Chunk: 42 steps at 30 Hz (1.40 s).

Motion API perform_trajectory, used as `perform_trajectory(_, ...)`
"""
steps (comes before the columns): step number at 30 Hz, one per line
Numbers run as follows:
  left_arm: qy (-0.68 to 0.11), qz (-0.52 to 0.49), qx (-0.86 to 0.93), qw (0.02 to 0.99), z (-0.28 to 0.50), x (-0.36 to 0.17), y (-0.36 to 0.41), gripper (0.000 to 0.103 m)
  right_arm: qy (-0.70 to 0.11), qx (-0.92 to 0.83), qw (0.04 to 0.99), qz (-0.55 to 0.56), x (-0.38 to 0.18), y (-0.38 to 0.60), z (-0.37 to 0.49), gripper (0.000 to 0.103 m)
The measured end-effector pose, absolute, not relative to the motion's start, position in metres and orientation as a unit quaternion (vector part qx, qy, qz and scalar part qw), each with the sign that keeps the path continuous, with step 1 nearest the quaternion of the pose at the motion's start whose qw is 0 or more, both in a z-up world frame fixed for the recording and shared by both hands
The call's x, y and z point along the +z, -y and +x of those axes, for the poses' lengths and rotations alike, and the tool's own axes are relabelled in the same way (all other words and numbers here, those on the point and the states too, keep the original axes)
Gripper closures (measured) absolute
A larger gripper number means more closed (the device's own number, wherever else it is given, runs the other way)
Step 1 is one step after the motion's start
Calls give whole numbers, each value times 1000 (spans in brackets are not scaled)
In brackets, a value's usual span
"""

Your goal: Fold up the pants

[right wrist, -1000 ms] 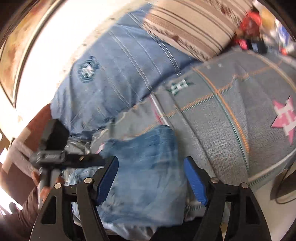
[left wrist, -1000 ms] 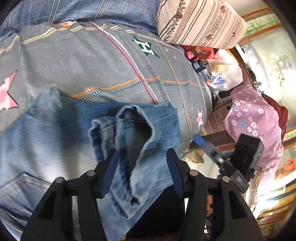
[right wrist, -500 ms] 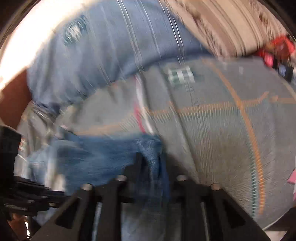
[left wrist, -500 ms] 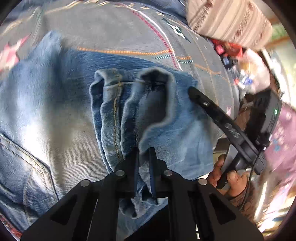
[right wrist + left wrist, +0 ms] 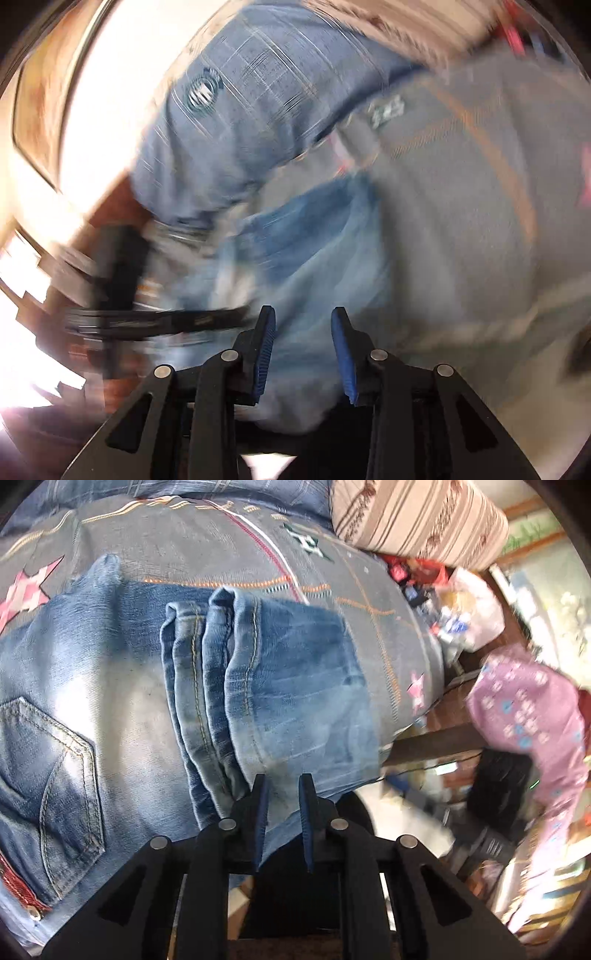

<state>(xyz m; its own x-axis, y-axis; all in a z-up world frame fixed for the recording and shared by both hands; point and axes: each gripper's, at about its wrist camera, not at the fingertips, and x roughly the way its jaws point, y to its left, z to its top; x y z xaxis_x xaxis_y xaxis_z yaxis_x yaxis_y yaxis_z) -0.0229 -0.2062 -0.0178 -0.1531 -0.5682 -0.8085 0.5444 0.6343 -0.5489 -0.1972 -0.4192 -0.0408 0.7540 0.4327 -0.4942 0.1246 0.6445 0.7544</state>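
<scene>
The jeans [image 5: 122, 686] lay spread on the bed [image 5: 229, 542], their hems [image 5: 218, 635] doubled back over the seat and reaching toward the bed's far edge, the near fold hanging off the near edge. The left gripper [image 5: 282, 794] had its jaws opening, narrowly apart with denim between them; the pads looked to have let go, the cloth lying flat. The right gripper [image 5: 303, 339] was also opening — jaws parted wider, with pale denim between them, though blur hid whether the pads pressed on it. The step in hand seemed to be the release after laying the legs over the seat. Next, I judged, both grippers would need to pull clear without dragging the cloth, then take the folded edge for a second fold — keeping the stacked hems aligned so the layers would not slide.
</scene>
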Motion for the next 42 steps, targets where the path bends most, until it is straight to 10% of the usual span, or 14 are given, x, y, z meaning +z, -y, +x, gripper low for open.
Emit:
perform_trajectory(3, -635, -24, -430, 641, -23, -21, 206, 56, -353, 102, 804, 468, -59, 413, -201, 51)
perform_trajectory(6, -646, -17, -426, 634, -29, -32, 214, 51, -342, 83, 774, 526, -81, 421, -196, 51)
perform_trajectory(8, -657, -11, -408, 633, -32, -40, 221, 66, -332, 61, 738, 585, -103, 430, -192, 51)
perform_trajectory(10, -668, -17, -402, 626, -33, -42, 220, 90, -322, 43, 721, 612, -115, 435, -191, 78)
perform_trajectory(14, -670, 1, -386, 634, -40, -43, 220, 89, -309, 21, 784, 538, -82, 436, -208, 94)
perform_trajectory(24, -631, -1, -432, 644, -41, -12, 200, 92, -395, 11, 809, 436, -67, 433, -209, 80)
perform_trajectory(35, -565, 64, -395, 721, -3, 0, 266, 80, -288, -35, 915, 279, 17, 420, -207, 75)
perform_trajectory(42, -601, 23, -378, 704, 24, -39, 266, 87, -380, -24, 883, 273, -53, 409, -145, 71)
